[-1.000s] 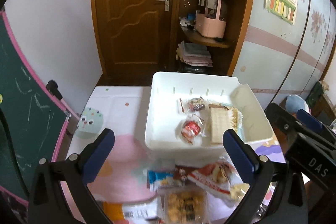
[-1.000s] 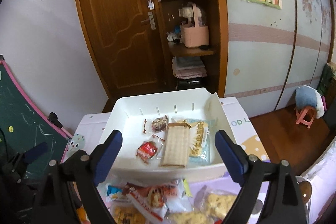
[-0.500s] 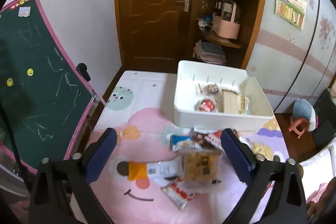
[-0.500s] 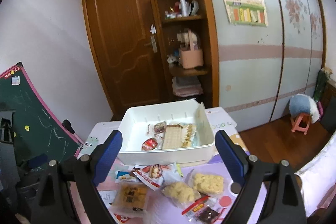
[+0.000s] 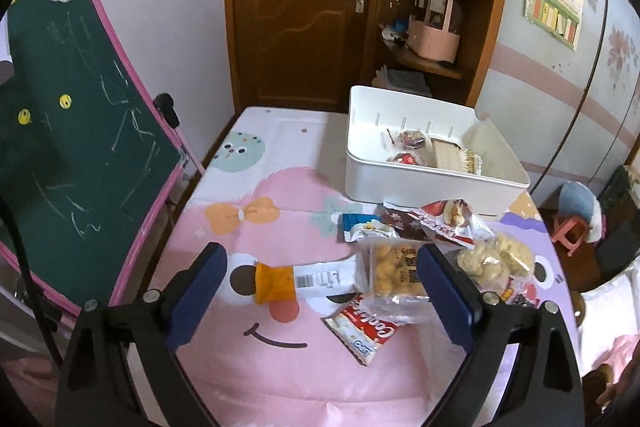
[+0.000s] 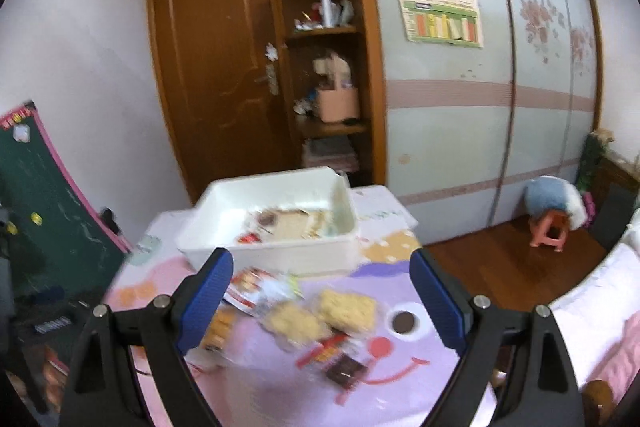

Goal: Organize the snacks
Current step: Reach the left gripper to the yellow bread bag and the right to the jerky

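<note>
From the left wrist view, the left claw [image 5: 320, 291] hangs wide open and empty above the desk [image 5: 280, 355], its blue pads straddling an orange-and-white packet [image 5: 308, 281] and a clear bag of round biscuits [image 5: 394, 273]. The loose snacks lie heaped just in front of the white bin [image 5: 424, 183], which already holds a few wrapped items near its far wall. The likely trouble here is the overlap: the biscuit bag rests partly on a red-and-white wrapper [image 5: 370, 325] and touches a puffy pale snack bag [image 5: 494, 261], so a closing pinch could catch two wrappers at once or drag a neighbour along. The slick, air-filled bags may also squirt out of the pads. From the right wrist view, which is motion-blurred, the right claw [image 6: 320, 297] is likewise spread open, holding nothing, above two pale cracker packs [image 6: 320, 311] lying side by side and touching. A small dark packet [image 6: 346, 371] sits nearer the desk's front edge; a careless sweep could push it off. The blur itself suggests quick movement, which would make a clean grasp of one pack harder.
</note>
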### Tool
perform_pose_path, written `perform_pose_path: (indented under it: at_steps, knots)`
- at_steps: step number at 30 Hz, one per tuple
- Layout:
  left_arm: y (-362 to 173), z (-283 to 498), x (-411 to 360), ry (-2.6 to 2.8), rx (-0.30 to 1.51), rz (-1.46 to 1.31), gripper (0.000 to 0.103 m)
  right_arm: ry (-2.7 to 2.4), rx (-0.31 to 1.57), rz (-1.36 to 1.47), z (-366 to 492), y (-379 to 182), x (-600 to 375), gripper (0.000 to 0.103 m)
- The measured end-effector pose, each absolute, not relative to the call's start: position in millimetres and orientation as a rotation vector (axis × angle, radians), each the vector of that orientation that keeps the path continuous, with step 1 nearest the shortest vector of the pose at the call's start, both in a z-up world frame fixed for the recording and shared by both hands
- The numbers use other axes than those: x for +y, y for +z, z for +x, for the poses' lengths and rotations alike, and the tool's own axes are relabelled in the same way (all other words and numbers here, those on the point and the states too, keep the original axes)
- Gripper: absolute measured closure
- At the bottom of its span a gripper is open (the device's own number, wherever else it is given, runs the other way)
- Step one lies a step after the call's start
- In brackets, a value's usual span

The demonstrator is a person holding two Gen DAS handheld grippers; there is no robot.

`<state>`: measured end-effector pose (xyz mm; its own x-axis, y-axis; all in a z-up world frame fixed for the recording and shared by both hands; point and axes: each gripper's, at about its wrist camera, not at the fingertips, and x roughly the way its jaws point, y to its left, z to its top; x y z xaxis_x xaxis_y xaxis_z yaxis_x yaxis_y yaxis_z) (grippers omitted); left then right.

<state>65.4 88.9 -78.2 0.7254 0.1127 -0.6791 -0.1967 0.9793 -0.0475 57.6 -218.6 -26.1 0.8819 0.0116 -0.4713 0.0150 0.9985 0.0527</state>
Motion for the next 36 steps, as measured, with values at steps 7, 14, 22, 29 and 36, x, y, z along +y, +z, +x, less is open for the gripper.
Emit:
perform_pose_path:
  at_steps: [7, 14, 22, 29, 36]
  knots:
    - [-90, 77, 68, 0.063, 0.746, -0.099, 0.008, -0.029, 0.635, 0.01, 64, -74, -235, 0.013]
    - [-122, 105, 40, -0.042, 0.902, -0.059, 0.008, -0.012, 0.755, -0.041, 87, -115, -232, 0.013]
    - [-157, 136, 22, -0.062, 0.991, -0.06, 0.008, 0.09, 0.911, 0.014, 113, -166, -236, 0.013]
    - [-185, 162, 9, -0.075, 1.071, -0.08, 0.008, 0.147, 0.98, 0.048, 127, -194, -240, 0.013]
    - [-205, 178, 7, -0.055, 1.125, -0.09, 0.008, 0.17, 0.992, -0.002, 134, -206, -230, 0.012]
